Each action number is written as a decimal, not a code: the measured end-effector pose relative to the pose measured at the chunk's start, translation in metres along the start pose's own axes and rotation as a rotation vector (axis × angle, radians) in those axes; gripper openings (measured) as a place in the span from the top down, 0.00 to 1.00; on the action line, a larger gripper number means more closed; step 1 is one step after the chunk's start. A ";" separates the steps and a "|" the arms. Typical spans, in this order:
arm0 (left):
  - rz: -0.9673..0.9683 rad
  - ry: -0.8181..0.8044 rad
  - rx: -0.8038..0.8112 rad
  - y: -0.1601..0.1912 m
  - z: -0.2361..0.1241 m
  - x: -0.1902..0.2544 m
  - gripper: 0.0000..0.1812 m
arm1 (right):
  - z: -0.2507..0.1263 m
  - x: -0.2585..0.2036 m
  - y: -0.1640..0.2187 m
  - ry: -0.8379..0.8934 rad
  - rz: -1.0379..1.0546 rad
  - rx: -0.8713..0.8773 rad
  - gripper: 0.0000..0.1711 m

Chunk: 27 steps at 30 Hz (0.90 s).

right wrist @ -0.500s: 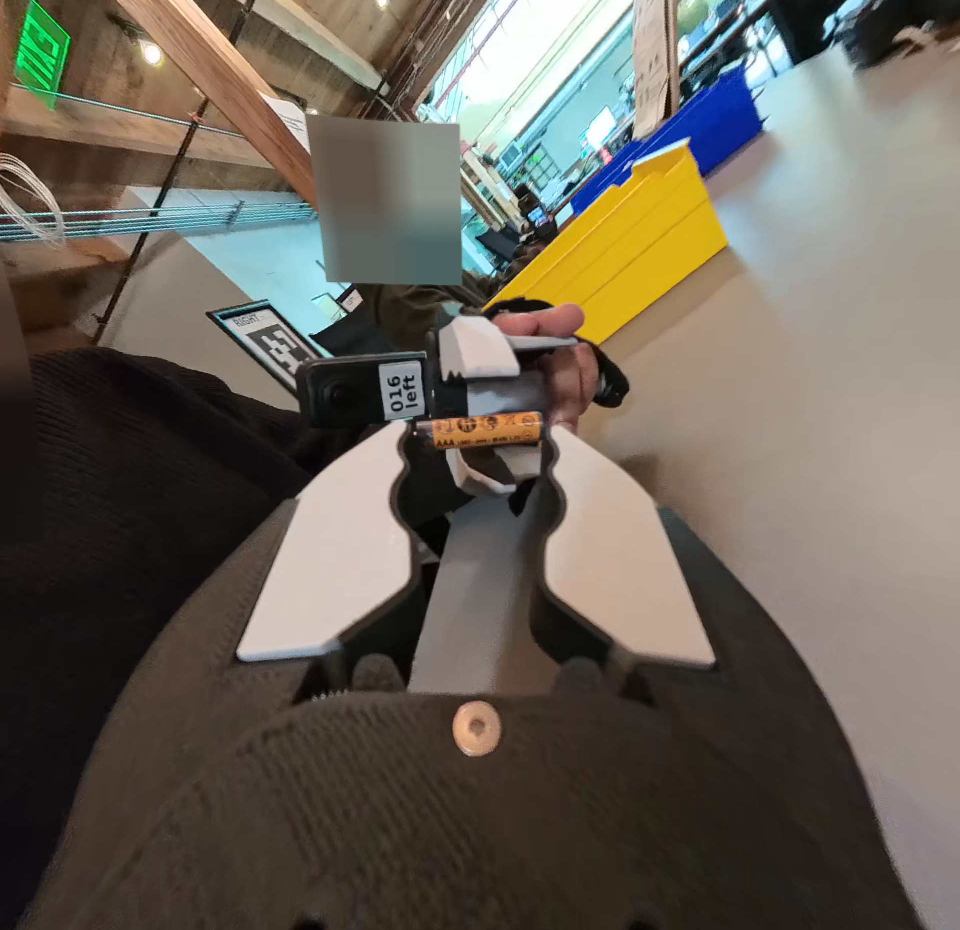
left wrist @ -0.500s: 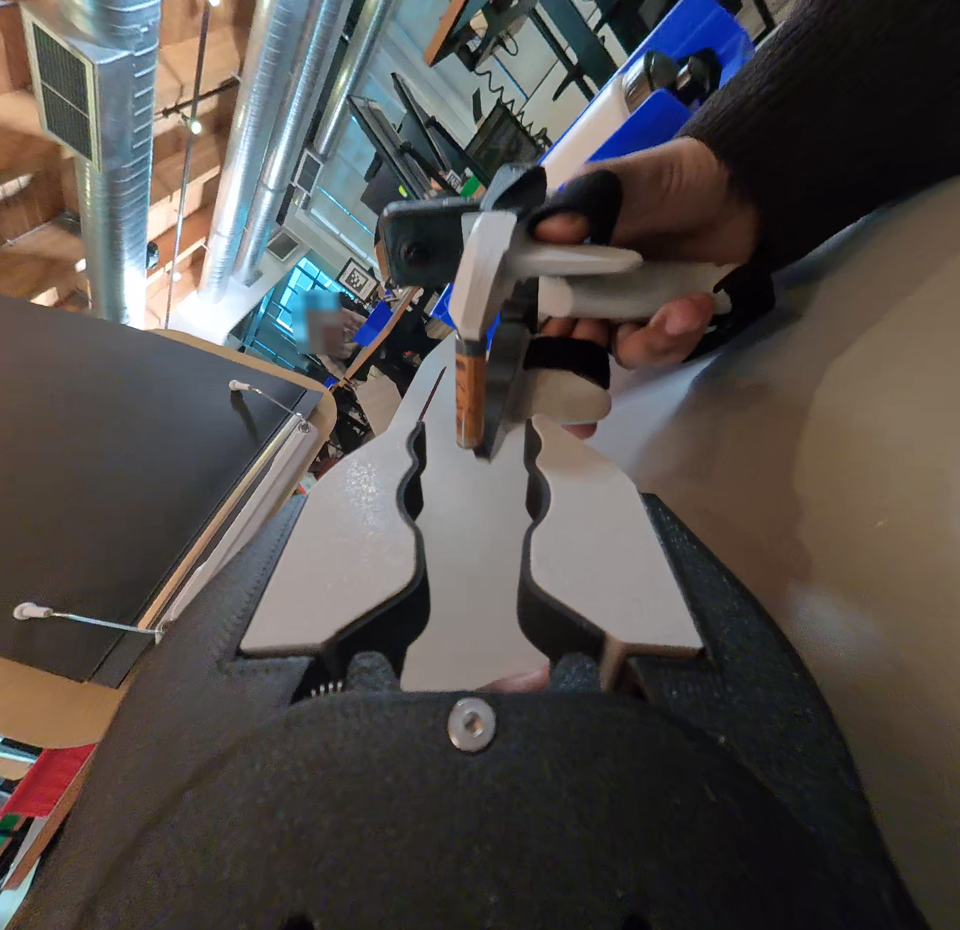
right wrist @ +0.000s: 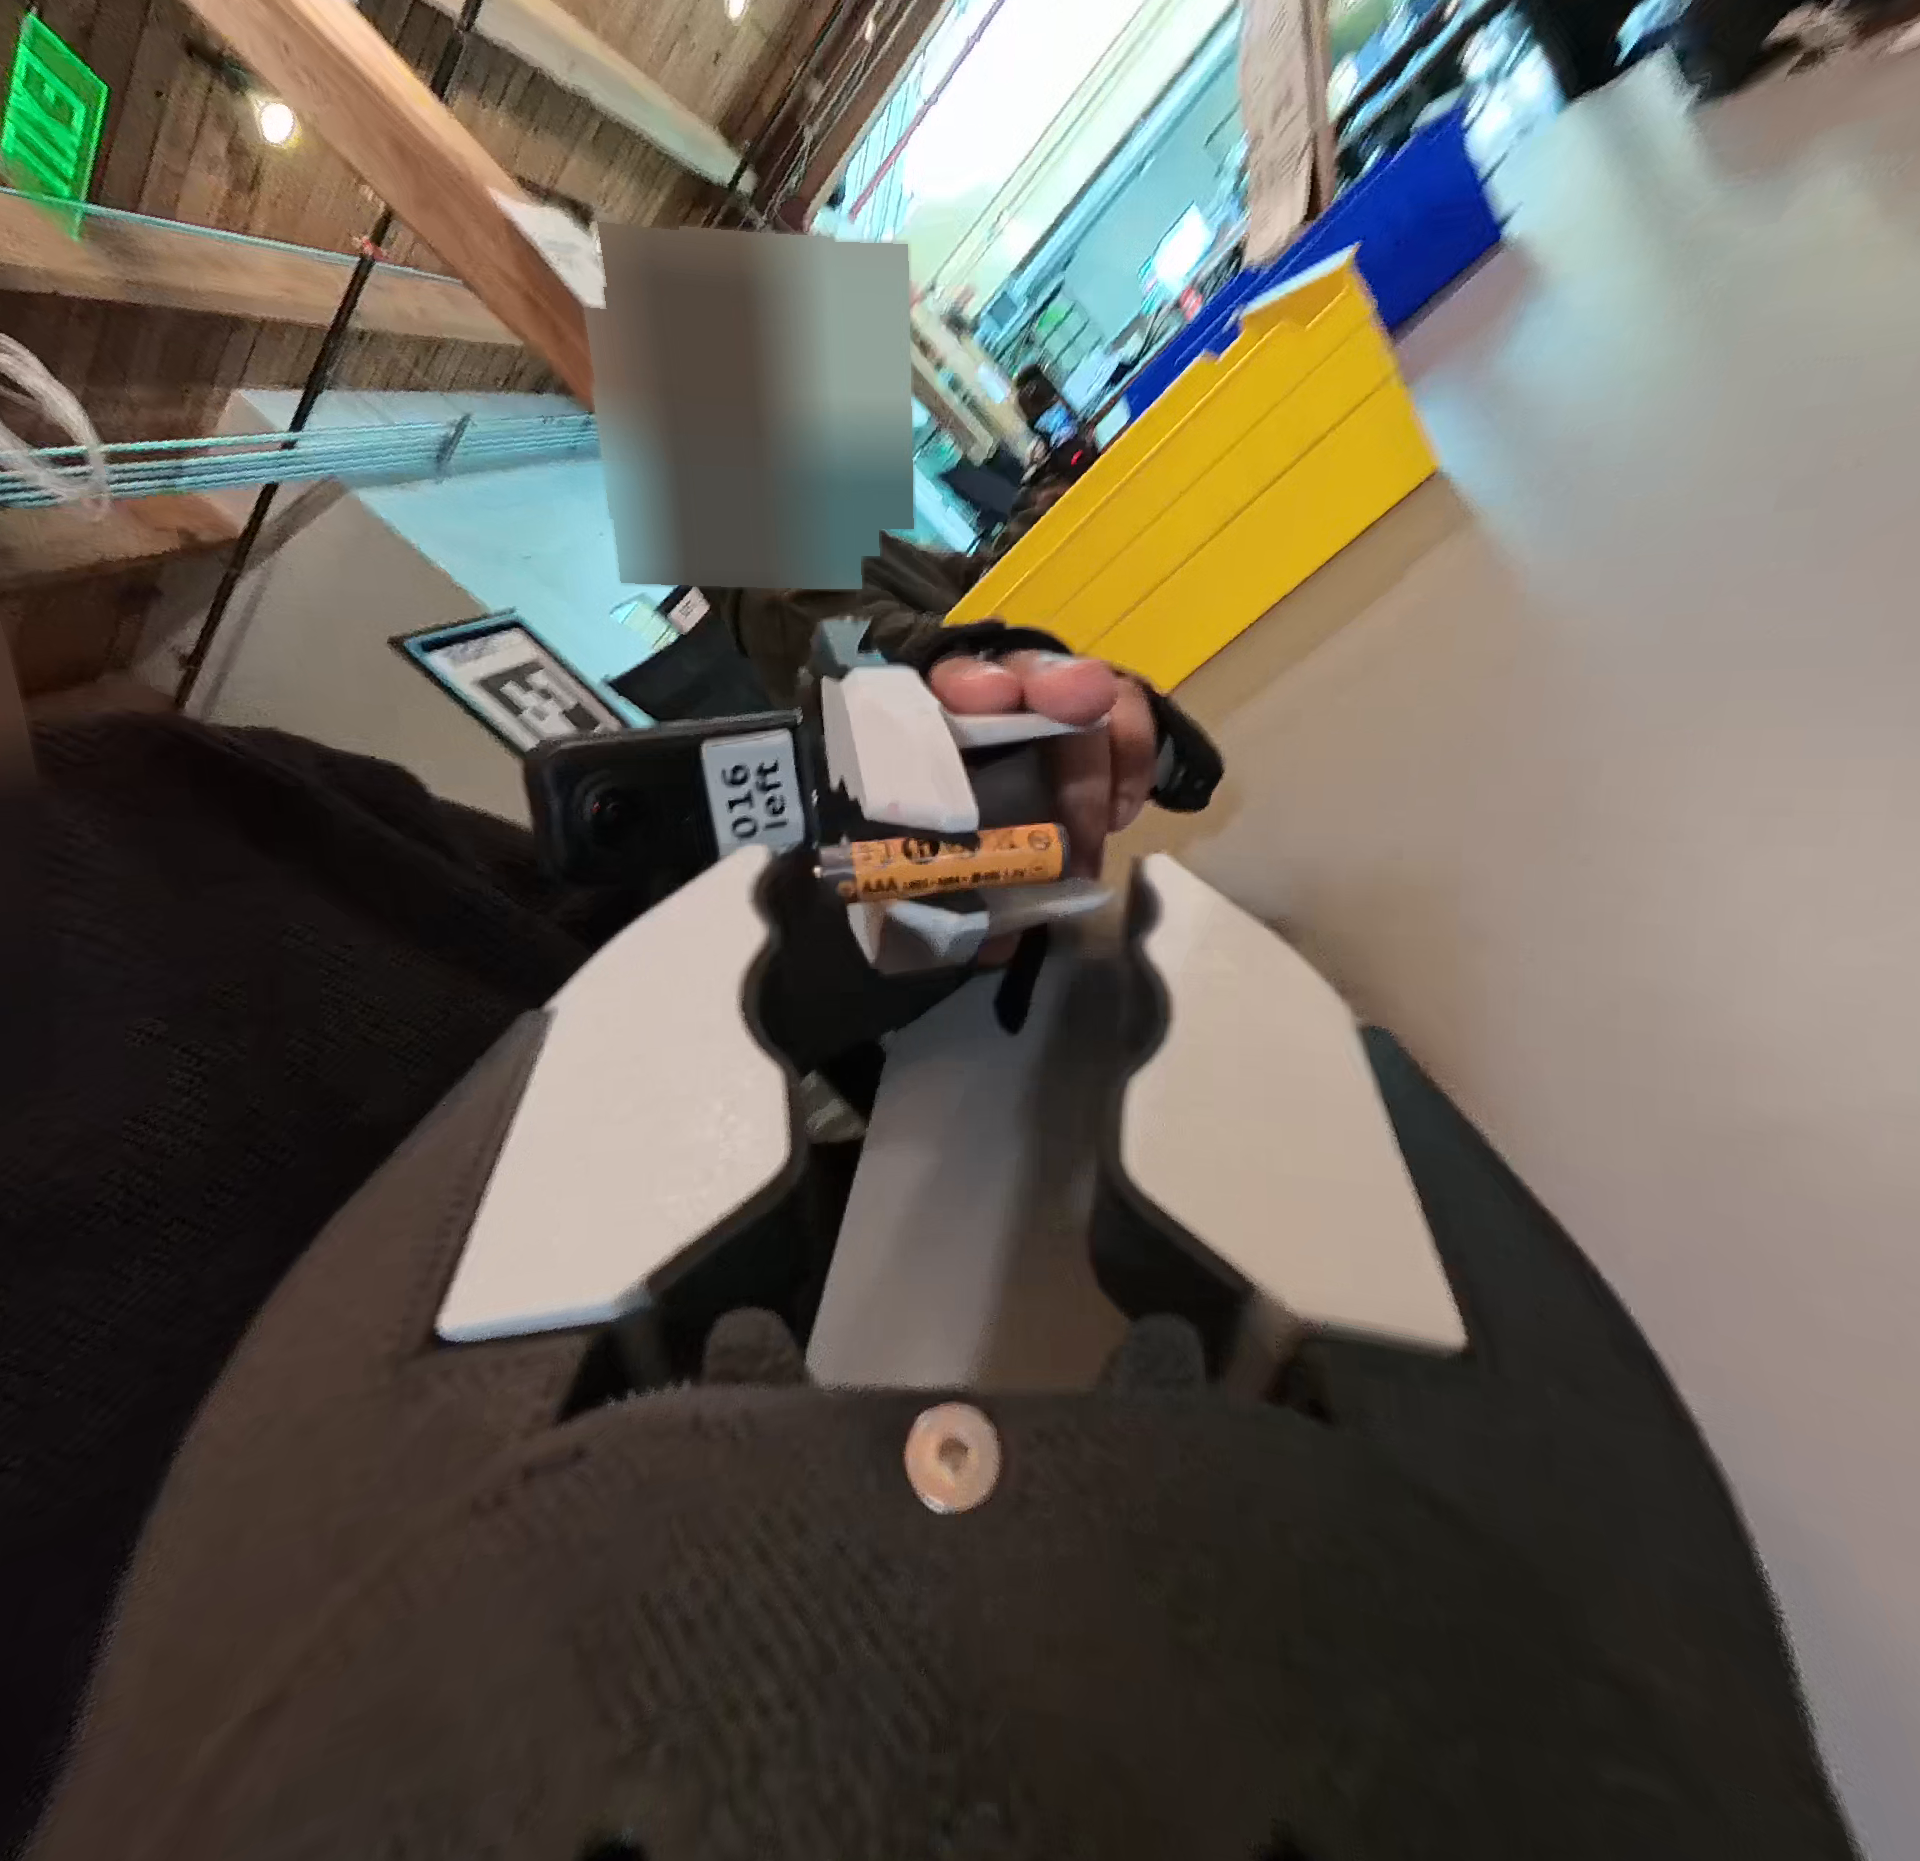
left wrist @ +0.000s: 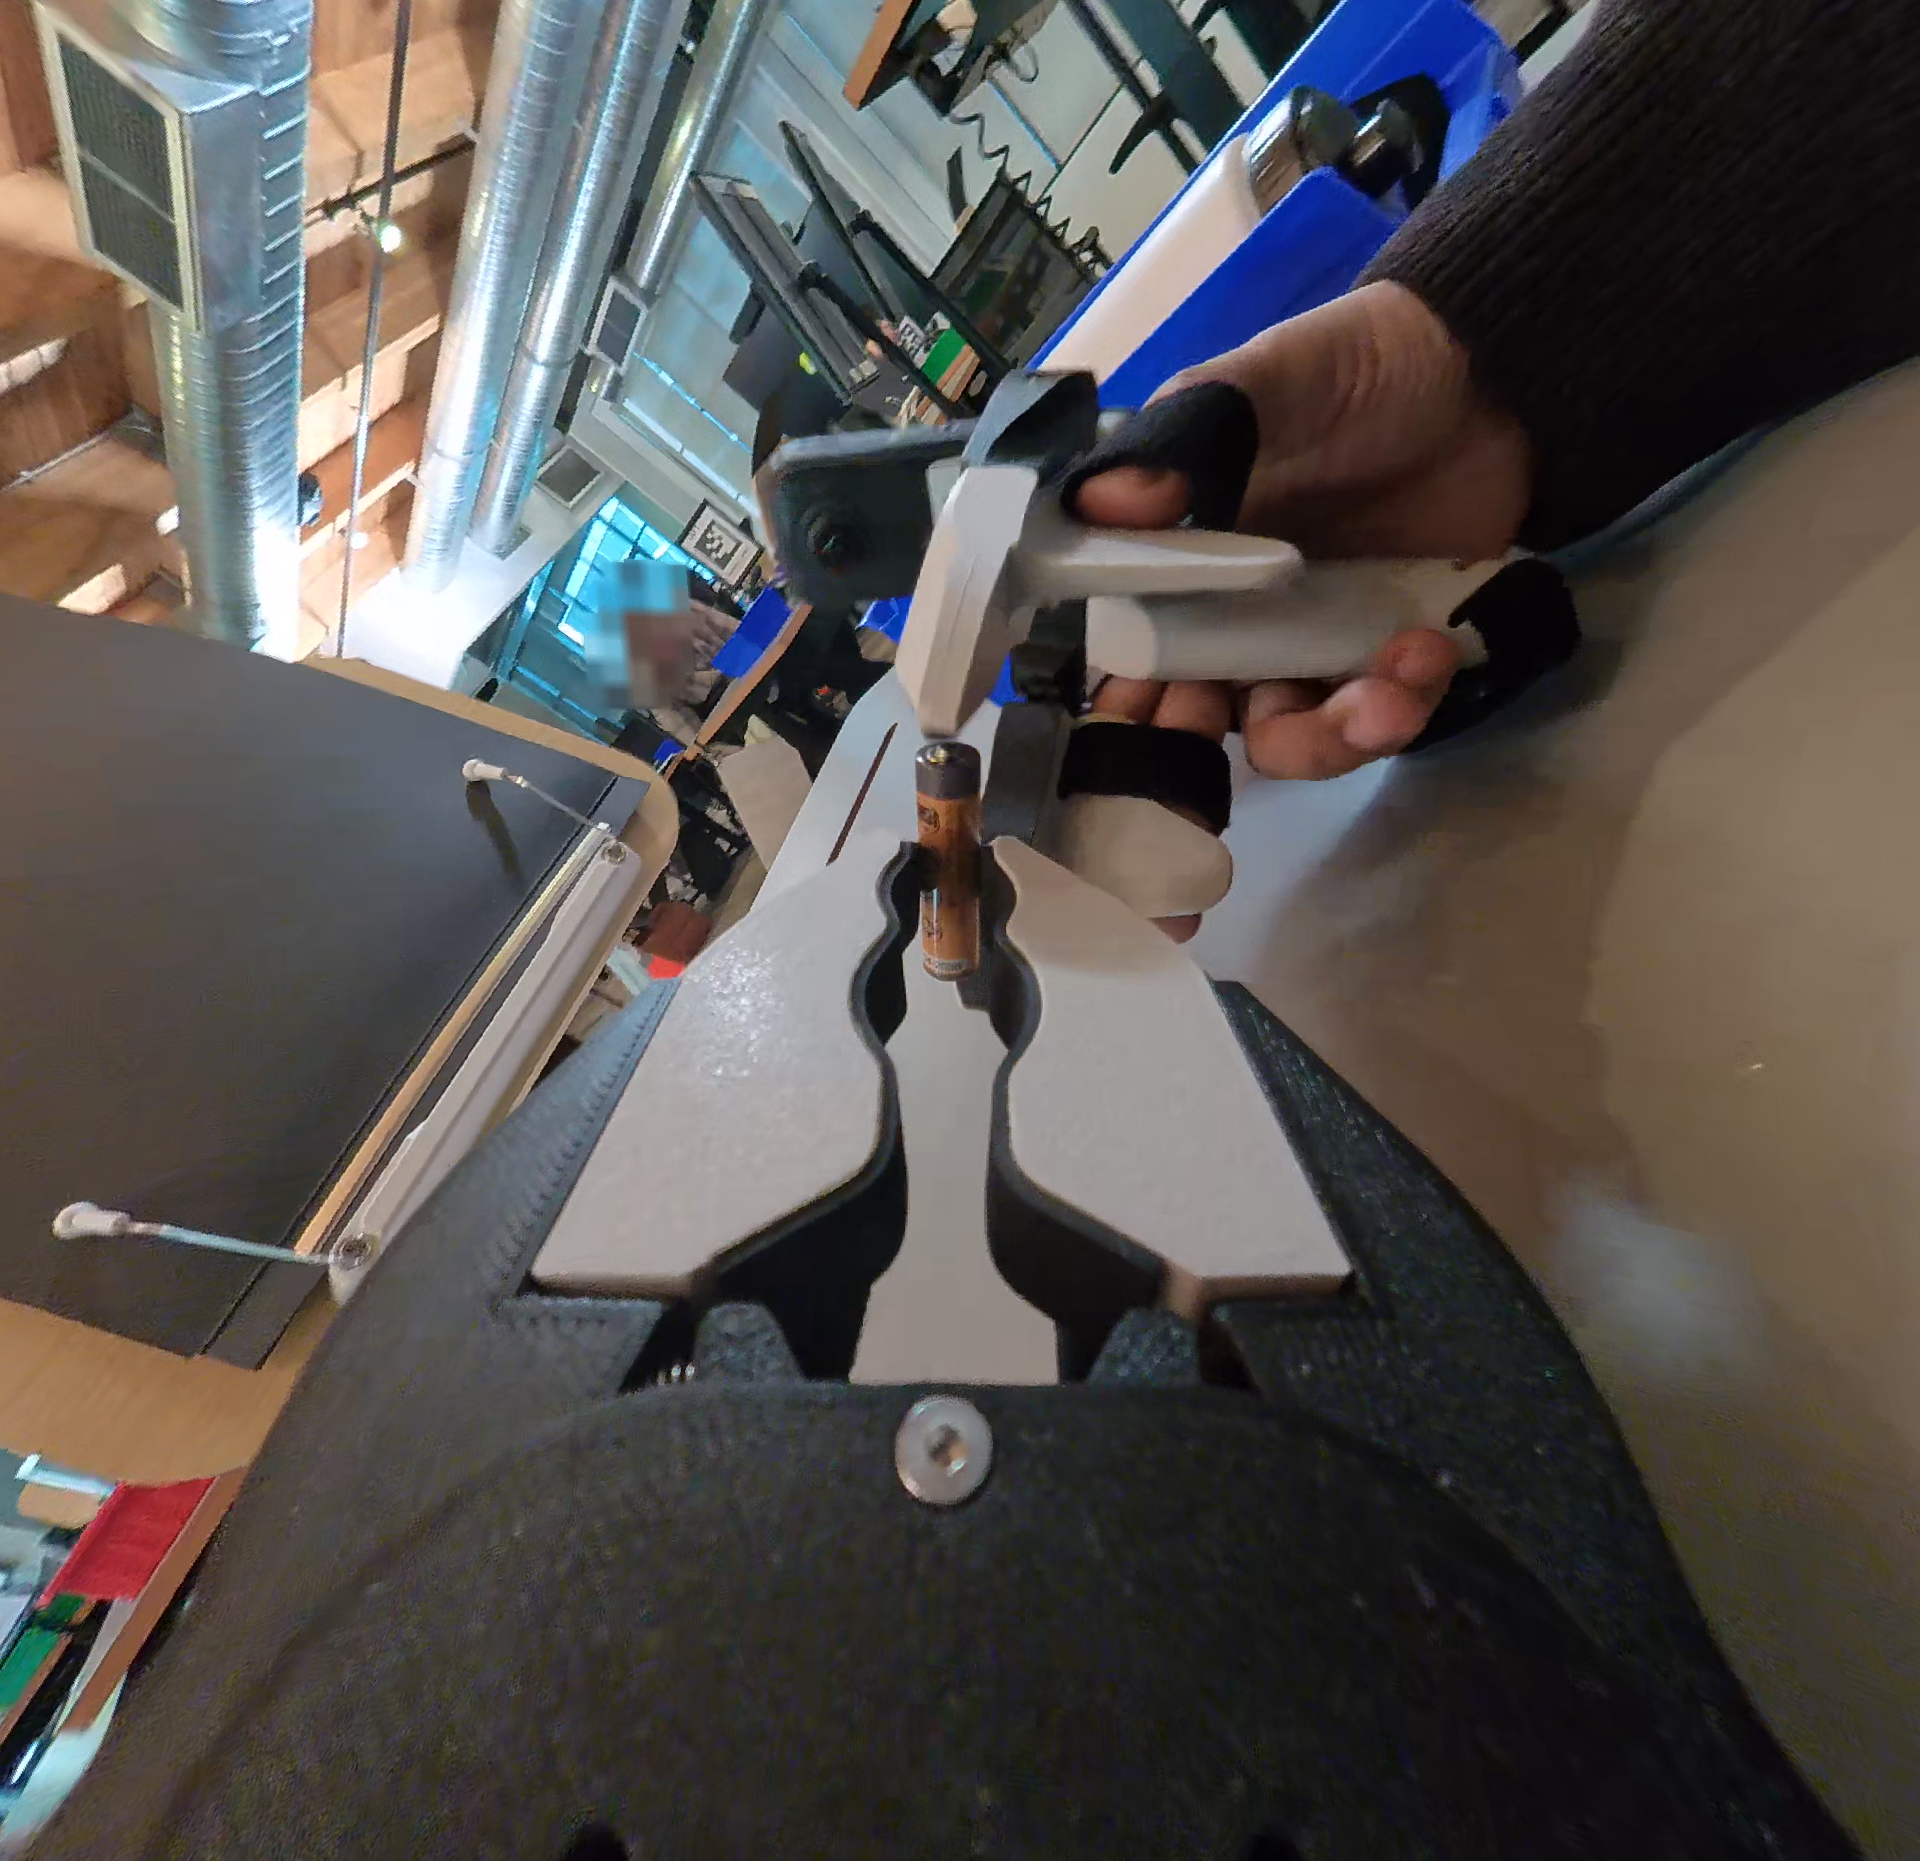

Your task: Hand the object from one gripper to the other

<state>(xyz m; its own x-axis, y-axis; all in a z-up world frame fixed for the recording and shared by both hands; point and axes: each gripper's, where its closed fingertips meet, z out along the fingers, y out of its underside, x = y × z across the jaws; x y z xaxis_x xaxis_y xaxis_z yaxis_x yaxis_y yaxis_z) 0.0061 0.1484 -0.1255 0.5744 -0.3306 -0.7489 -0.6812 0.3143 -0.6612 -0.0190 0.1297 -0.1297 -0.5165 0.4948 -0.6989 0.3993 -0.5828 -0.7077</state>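
An orange and black AAA battery sits between the fingertips of my left gripper, which is shut on its sides. In the right wrist view the battery lies crosswise, clamped between the left gripper's white fingers. My right gripper is open, with its tips standing apart from the battery's two ends. In the left wrist view the right gripper, held in a hand, hovers just beyond the battery's top end.
A yellow bin and a blue bin stand on the pale table behind the grippers. A black panel with a wooden edge is to the left. Another blue bin lies behind the hand. My two grippers' fingertips are within a few centimetres of each other.
My left gripper has closed on the battery. My right gripper has opened wider and let go of the battery's ends, drawing back slightly.
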 end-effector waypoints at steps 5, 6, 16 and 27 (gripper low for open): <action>-0.311 -0.013 -0.045 0.017 0.002 -0.015 0.94 | -0.017 0.013 -0.032 0.174 -0.202 0.194 0.49; -0.452 0.010 -0.032 0.018 0.002 -0.017 0.94 | -0.021 0.014 -0.037 0.222 -0.276 0.210 0.50; -1.766 0.323 0.362 0.032 -0.017 -0.052 0.94 | -0.027 0.013 -0.045 0.499 -0.857 0.152 0.51; -1.813 0.619 0.202 0.019 -0.008 -0.014 0.94 | -0.005 0.016 -0.014 0.463 -0.950 -0.040 0.75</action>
<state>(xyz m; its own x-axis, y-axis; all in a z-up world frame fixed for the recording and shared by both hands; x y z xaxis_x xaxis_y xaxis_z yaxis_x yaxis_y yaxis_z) -0.0187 0.1516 -0.1276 0.1815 -0.5390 0.8225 0.5350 -0.6477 -0.5424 -0.0295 0.1489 -0.1316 -0.2941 0.9389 0.1786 0.0112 0.1903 -0.9817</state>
